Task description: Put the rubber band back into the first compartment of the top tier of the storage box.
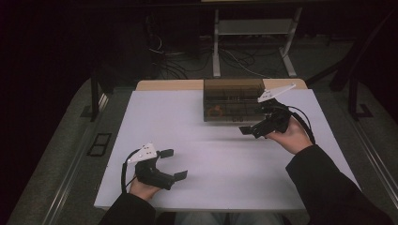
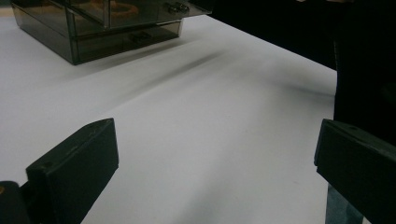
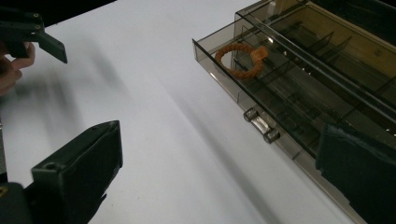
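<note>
While the right gripper (image 1: 256,129) hovers with jaws apart just before the smoky drawer box (image 1: 233,100) at one o'clock, ready for its handle (image 3: 261,126), the left gripper (image 1: 174,164) waits, jaws spread, at seven o'clock.

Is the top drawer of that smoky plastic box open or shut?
Open: the top drawer juts forward past the box, exposing a braided ring.

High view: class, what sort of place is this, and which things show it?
Probably a lab or workshop recording station: a bare white table, loose cables on the floor behind it, and a handheld tool in each hand.
</note>
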A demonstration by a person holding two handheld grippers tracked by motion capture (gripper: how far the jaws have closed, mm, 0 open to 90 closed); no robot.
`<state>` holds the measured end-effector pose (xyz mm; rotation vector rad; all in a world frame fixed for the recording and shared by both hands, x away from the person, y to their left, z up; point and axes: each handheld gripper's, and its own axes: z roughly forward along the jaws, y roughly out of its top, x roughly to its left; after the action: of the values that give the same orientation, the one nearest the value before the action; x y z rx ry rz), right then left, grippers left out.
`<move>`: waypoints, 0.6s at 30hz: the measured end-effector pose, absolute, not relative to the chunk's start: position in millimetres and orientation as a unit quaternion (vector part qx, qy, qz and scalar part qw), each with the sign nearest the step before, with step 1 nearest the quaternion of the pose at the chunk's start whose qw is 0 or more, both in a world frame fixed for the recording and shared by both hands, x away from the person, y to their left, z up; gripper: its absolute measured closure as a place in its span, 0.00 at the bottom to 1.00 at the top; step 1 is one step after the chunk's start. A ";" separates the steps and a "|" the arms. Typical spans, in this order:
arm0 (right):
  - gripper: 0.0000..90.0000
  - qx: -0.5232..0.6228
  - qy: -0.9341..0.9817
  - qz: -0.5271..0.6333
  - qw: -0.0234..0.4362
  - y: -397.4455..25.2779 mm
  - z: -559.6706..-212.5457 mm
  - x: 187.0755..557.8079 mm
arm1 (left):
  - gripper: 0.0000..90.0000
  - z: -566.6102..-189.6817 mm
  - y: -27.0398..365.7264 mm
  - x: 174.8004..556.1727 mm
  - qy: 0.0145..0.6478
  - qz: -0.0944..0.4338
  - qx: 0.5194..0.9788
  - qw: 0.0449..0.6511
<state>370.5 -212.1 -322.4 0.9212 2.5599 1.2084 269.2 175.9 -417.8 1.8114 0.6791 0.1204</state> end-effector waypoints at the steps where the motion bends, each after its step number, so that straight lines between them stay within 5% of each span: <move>1: 0.00 0.309 0.857 0.404 0.082 -213.5 -323.2 369.0 | 0.00 -417.8 175.9 269.2 0.289 0.051 0.770 0.566; 18: 0.00 0.330 0.844 0.415 0.083 -239.2 -340.7 343.0 | 0.00 -418.2 174.8 269.2 0.290 0.052 0.772 0.564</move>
<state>343.0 -239.2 -340.7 0.9840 2.5207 1.2390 269.2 174.8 -418.2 1.8156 0.6824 0.1223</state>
